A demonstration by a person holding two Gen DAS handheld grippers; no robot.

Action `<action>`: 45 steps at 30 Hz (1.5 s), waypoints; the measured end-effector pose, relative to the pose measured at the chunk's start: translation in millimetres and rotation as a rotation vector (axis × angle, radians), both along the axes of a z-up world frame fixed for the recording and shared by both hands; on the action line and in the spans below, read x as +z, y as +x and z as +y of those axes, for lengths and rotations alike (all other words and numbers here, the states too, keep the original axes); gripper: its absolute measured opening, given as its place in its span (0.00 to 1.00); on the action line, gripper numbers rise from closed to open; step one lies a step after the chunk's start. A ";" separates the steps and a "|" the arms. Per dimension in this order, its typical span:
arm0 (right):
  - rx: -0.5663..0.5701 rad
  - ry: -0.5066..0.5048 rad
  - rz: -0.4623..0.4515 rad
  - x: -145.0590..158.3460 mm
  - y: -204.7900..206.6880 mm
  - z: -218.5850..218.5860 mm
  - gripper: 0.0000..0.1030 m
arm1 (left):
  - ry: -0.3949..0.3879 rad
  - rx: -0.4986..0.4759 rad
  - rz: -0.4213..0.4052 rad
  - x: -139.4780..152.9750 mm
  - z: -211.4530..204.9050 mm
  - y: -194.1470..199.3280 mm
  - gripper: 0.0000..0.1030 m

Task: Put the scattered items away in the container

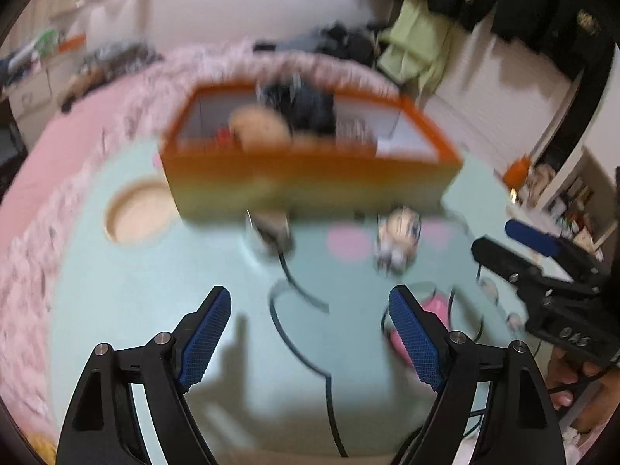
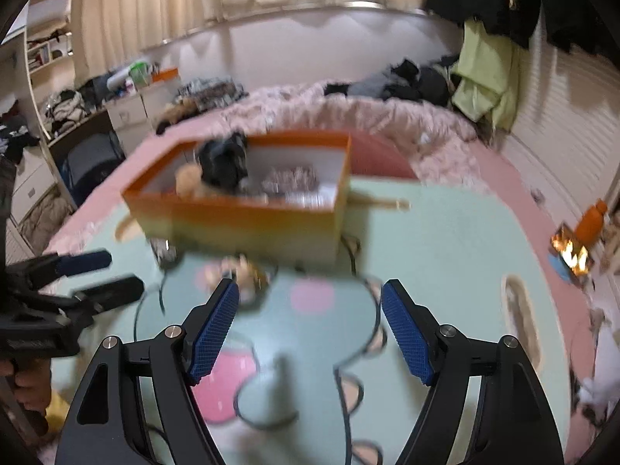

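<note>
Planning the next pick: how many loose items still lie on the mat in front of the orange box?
2: a dark item against the orange box, and a pale one to its right. Blur may hide others.

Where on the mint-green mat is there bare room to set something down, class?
Free: the mat left of the black line drawing, and the stretch right of the orange cardboard box. Crowded: just before the box front, where two small blurred items lie.
</note>
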State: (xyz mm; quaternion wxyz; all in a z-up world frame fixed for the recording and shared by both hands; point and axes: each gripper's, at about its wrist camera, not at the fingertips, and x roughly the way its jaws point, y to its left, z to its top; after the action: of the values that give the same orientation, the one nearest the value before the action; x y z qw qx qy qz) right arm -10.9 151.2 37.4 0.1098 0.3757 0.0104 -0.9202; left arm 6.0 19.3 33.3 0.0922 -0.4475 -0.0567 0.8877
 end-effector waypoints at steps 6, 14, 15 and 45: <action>-0.036 0.061 -0.058 -21.0 7.8 -0.8 0.74 | -0.099 0.002 0.037 -11.4 11.5 4.7 0.82; -0.074 0.138 -0.099 -36.7 9.5 0.0 0.80 | -0.167 0.027 0.036 -20.7 16.9 6.0 0.99; -0.072 0.136 -0.095 -37.4 10.7 0.7 0.81 | -0.167 0.023 0.038 -20.6 18.3 5.6 1.00; -0.042 0.111 -0.107 -43.7 11.3 0.2 0.95 | -0.166 0.015 0.049 -23.6 17.7 8.4 1.00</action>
State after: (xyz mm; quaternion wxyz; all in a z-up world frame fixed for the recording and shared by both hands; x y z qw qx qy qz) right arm 0.4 151.3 -6.3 0.0699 0.4302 0.0476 -0.8988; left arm 14.4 37.0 9.7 0.0497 -0.4312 0.0158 0.9008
